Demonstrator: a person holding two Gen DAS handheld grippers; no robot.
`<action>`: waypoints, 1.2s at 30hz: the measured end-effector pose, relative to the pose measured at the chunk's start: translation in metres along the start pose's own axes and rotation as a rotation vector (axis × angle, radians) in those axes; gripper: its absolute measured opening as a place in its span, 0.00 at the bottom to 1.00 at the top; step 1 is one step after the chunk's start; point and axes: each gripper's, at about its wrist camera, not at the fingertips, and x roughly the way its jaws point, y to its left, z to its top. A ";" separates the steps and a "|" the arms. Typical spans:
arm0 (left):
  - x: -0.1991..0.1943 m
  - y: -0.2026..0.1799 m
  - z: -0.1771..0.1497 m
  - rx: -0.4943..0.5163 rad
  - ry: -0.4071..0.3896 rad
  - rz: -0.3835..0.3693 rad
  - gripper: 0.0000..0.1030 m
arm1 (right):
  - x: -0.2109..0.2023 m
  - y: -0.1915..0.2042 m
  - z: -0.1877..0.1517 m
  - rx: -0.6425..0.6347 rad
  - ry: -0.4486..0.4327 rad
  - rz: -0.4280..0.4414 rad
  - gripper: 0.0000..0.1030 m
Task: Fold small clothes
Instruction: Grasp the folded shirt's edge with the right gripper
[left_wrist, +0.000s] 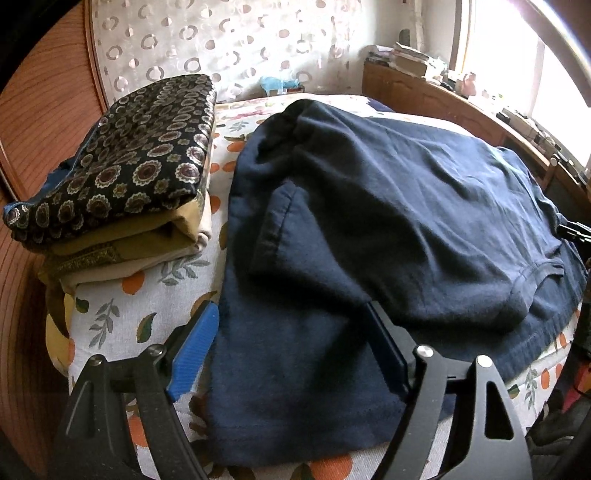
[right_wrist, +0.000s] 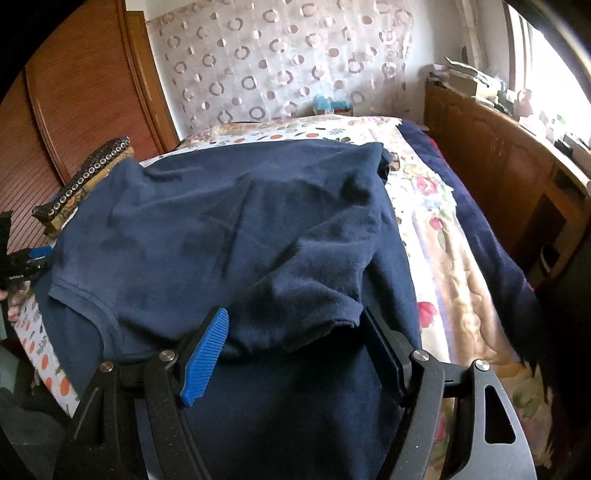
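Observation:
A navy blue T-shirt lies spread on the bed, its sleeves folded inward; it also shows in the right wrist view. My left gripper is open, its blue-padded fingers wide apart over the shirt's left side, above a folded sleeve. My right gripper is open too, with its fingers on either side of the other folded sleeve's cuff. Neither gripper holds cloth. The shirt's neckline lies between the two grippers.
A stack of folded clothes topped by a dark patterned piece sits on the bed's left, by the wooden wardrobe. The orange-print sheet covers the bed. A floral quilt and wooden cabinet lie right.

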 end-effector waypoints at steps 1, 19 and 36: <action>-0.002 0.001 0.001 -0.005 -0.007 -0.013 0.71 | 0.001 0.002 -0.001 -0.008 -0.003 -0.008 0.73; 0.008 0.008 0.020 -0.107 -0.007 -0.056 0.36 | 0.003 0.019 -0.003 -0.093 -0.004 -0.064 0.52; -0.069 0.007 0.029 -0.081 -0.238 -0.077 0.05 | -0.049 0.020 0.010 -0.124 -0.149 -0.048 0.06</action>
